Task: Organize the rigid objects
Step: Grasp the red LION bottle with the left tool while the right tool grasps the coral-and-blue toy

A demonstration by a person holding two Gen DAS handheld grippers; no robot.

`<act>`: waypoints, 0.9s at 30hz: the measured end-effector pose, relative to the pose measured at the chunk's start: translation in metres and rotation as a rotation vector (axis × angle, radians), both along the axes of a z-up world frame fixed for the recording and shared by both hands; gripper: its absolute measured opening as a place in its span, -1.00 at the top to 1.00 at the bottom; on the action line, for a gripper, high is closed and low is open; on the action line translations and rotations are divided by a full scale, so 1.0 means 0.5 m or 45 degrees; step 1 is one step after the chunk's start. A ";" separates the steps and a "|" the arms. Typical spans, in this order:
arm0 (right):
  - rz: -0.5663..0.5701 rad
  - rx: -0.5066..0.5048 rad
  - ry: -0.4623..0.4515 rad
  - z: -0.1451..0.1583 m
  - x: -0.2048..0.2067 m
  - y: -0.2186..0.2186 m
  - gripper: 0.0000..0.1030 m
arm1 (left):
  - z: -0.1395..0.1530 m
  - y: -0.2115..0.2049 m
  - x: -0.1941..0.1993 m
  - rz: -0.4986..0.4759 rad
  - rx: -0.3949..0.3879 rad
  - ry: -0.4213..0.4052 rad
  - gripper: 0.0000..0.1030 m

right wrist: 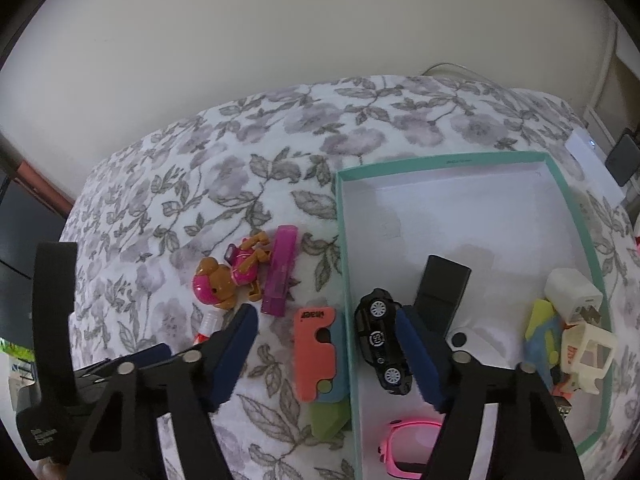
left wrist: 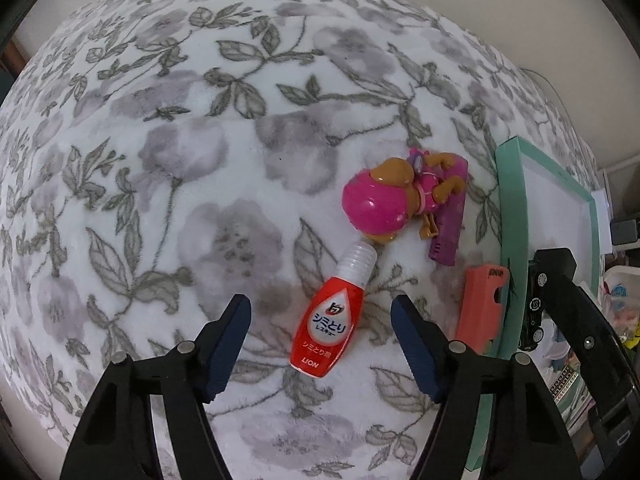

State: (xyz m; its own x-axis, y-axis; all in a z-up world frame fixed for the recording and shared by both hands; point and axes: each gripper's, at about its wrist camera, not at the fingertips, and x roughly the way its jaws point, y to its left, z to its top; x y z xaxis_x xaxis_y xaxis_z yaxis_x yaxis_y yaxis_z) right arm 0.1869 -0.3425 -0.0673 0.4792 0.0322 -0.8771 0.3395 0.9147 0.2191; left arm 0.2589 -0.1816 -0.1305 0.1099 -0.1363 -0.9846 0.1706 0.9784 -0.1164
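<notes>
My left gripper (left wrist: 320, 318) is open, its jaws standing either side of a red stain-remover bottle (left wrist: 329, 314) that lies on the floral blanket. A pink and brown toy figure (left wrist: 394, 196) on a purple base lies just beyond it. A coral case (left wrist: 482, 308) rests against the teal box (left wrist: 506, 216). My right gripper (right wrist: 326, 338) is open and empty, above the box's left wall (right wrist: 345, 280), with the coral case (right wrist: 316, 350) between its jaws and a black toy car (right wrist: 382, 340) inside the box by its right finger. The toy figure (right wrist: 230, 278) lies further left.
The box also holds a black block (right wrist: 442, 292), a white charger (right wrist: 572, 294), a cream toy truck (right wrist: 588, 354), pink glasses (right wrist: 404, 446) and other small pieces. A green piece (right wrist: 328, 416) lies under the coral case. The left gripper's body (right wrist: 56, 344) stands at the right view's left edge.
</notes>
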 end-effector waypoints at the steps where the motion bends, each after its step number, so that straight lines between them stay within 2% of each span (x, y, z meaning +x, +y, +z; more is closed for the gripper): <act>1: 0.012 0.006 -0.002 0.000 0.001 0.003 -0.32 | 0.000 0.011 -0.001 -0.003 0.002 0.000 -0.42; 2: 0.023 0.020 -0.002 -0.001 0.002 0.005 -0.22 | -0.001 0.009 -0.002 -0.010 -0.019 -0.018 -0.36; 3: 0.032 0.036 -0.001 -0.002 0.003 0.007 -0.19 | -0.001 0.007 -0.002 -0.013 -0.021 -0.016 -0.18; 4: 0.038 0.047 0.000 -0.004 0.003 0.010 -0.19 | -0.002 0.007 -0.004 -0.015 -0.025 -0.011 -0.10; 7: 0.051 0.065 0.015 -0.012 0.005 0.015 -0.19 | -0.016 0.005 -0.005 -0.016 -0.039 0.003 0.00; 9: 0.055 0.067 0.031 -0.018 0.006 0.018 -0.04 | -0.017 0.015 -0.009 -0.013 -0.038 0.005 0.14; 15: 0.065 0.072 0.067 -0.037 0.009 0.024 0.02 | -0.022 0.045 -0.004 0.005 -0.045 -0.009 0.25; 17: 0.072 0.068 0.069 -0.040 0.010 0.027 0.02 | -0.025 0.058 0.002 0.027 -0.028 -0.012 0.25; 22: 0.100 0.059 0.072 -0.058 0.023 0.040 0.02 | -0.028 0.092 0.012 0.075 -0.062 -0.001 0.26; 27: 0.135 -0.048 0.059 -0.066 0.037 0.052 0.02 | -0.028 0.113 0.020 0.079 -0.063 -0.001 0.25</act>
